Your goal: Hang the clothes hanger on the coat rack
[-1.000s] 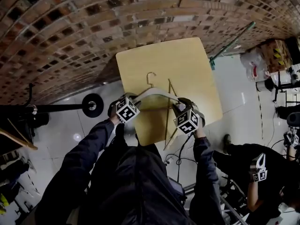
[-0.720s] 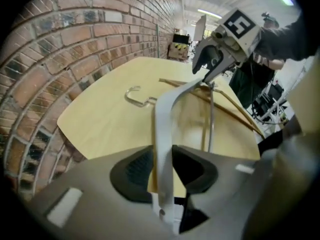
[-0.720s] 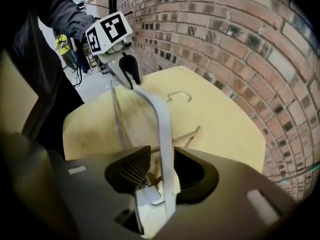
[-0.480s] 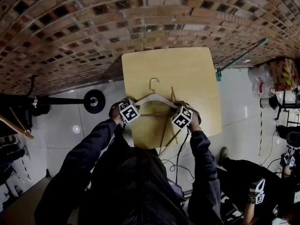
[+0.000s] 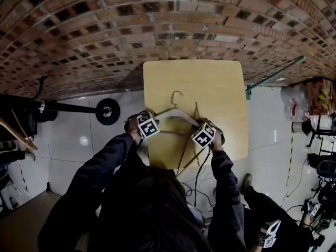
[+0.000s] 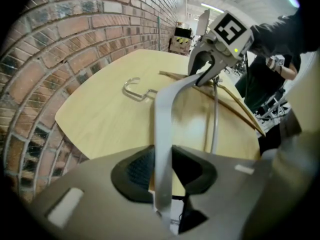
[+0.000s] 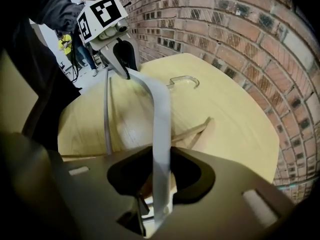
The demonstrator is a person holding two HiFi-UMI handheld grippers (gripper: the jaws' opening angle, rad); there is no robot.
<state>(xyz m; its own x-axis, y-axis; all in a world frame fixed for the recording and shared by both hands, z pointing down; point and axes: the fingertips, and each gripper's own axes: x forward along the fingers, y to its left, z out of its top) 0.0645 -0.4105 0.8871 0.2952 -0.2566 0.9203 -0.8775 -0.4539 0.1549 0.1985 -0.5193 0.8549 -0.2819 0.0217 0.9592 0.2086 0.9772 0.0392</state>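
**Both grippers at the hanger's ends, low over the tabletop**

The grey clothes hanger [image 5: 176,112] spans the near half of the pale wooden tabletop [image 5: 220,88], with its metal hook pointing toward the brick wall [image 5: 157,25]. The hook sits low over the wood, but I cannot tell whether it touches.

The left gripper [image 6: 162,174] is clenched on the end of the hanger's left arm. The right gripper [image 7: 161,176] has the other arm end between its jaws, which are closing and do not yet seem to press on it.

Thin wooden rods [image 5: 185,147] lie on the tabletop just under and beside the right arm, running toward the near edge. Between the hook and the far edge along the wall there is a broad bare stretch of wood. The right gripper stands well in from the right edge.

The coat rack [image 5: 107,111] stands on the tiled floor [image 5: 68,151] to the left, apart from the tabletop's left edge, with open floor around its round base. Another person [image 5: 273,219] and some clutter fill the floor to the right.
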